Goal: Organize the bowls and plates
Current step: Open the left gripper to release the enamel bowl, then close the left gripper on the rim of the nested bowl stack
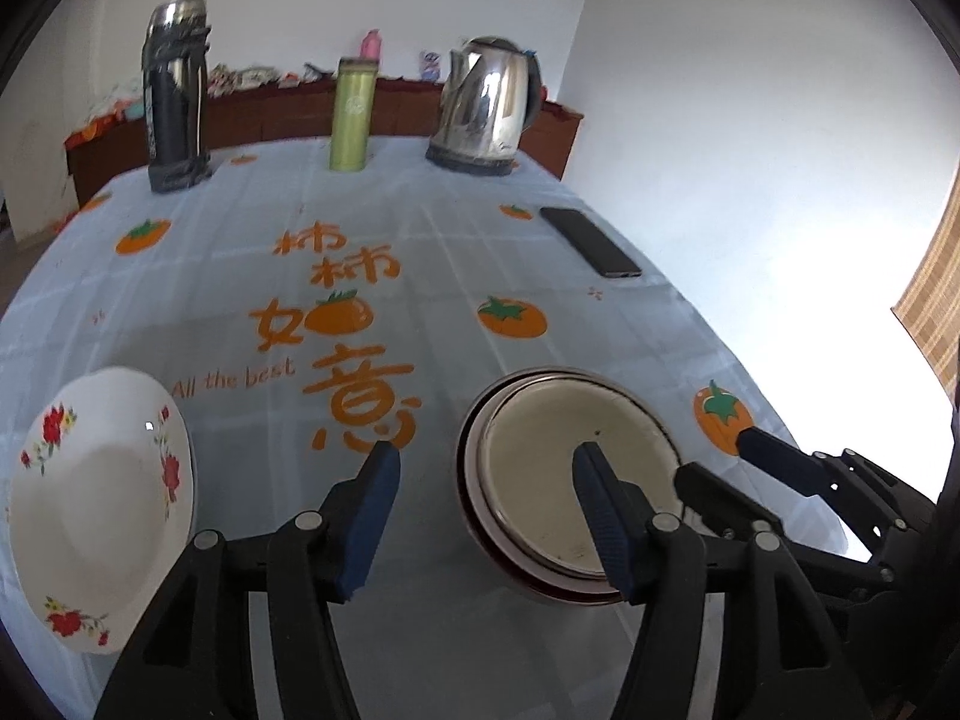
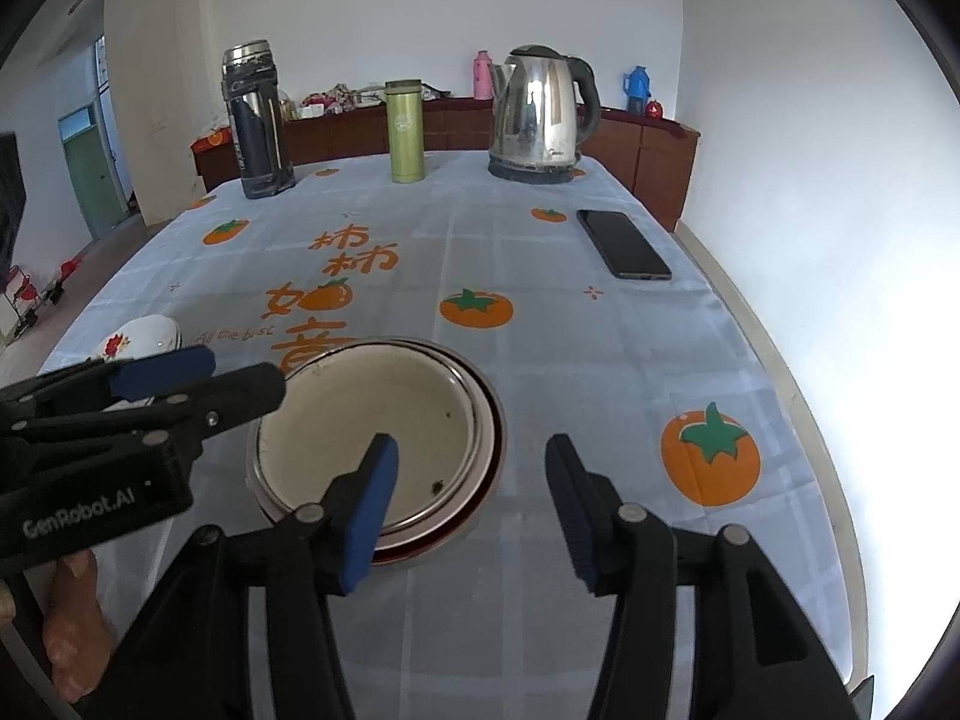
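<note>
A stack of round metal-rimmed plates [image 1: 570, 468] with a cream inside lies on the table; it also shows in the right wrist view [image 2: 372, 432]. A white bowl with red flowers [image 1: 96, 504] lies to its left, and its rim shows in the right wrist view [image 2: 141, 336]. My left gripper [image 1: 483, 480] is open and empty, its right finger over the stack's left part. My right gripper [image 2: 471, 468] is open and empty, its left finger over the stack's right part. The right gripper also shows in the left wrist view [image 1: 714, 462] beside the stack. The left gripper shows in the right wrist view [image 2: 240, 378] at the stack's left edge.
At the table's far end stand a dark thermos [image 2: 255, 120], a green bottle [image 2: 405, 132] and a steel kettle [image 2: 540, 114]. A black phone [image 2: 624, 243] lies near the right edge. The tablecloth [image 2: 540, 360] is pale blue with orange fruit prints. A white wall runs along the right.
</note>
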`<state>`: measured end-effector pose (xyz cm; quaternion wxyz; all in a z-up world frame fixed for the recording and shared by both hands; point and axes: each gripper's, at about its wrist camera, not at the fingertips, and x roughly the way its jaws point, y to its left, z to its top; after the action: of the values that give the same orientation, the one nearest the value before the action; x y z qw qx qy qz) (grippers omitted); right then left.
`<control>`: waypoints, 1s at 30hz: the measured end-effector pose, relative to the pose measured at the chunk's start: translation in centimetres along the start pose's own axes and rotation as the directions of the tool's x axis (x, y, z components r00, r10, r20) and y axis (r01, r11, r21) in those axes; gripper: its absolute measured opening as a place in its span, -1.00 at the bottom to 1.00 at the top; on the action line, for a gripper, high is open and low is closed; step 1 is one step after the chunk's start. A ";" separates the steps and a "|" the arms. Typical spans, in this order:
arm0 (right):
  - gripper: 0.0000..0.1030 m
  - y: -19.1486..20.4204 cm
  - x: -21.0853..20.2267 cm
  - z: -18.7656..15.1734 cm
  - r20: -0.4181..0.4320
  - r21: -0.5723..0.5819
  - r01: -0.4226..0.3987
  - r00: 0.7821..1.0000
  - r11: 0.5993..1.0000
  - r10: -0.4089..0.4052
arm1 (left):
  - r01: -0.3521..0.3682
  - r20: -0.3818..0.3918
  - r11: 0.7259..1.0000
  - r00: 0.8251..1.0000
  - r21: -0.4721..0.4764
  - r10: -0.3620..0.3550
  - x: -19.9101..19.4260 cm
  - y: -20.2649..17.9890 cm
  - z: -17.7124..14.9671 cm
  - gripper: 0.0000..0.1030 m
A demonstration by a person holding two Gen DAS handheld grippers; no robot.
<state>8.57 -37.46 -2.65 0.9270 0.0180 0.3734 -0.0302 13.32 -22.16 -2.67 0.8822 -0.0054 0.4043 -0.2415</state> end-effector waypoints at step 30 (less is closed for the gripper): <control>-0.54 -0.5 3.2 -0.3 -0.062 0.063 0.003 0.998 0.998 0.001 | -0.048 -0.081 0.999 0.995 0.021 0.049 3.5 -0.9 -1.0 -0.25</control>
<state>10.59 -38.03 -5.12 0.9140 0.0481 0.4006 -0.0419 14.12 -24.29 -5.62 0.8705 0.0227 0.4376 -0.2239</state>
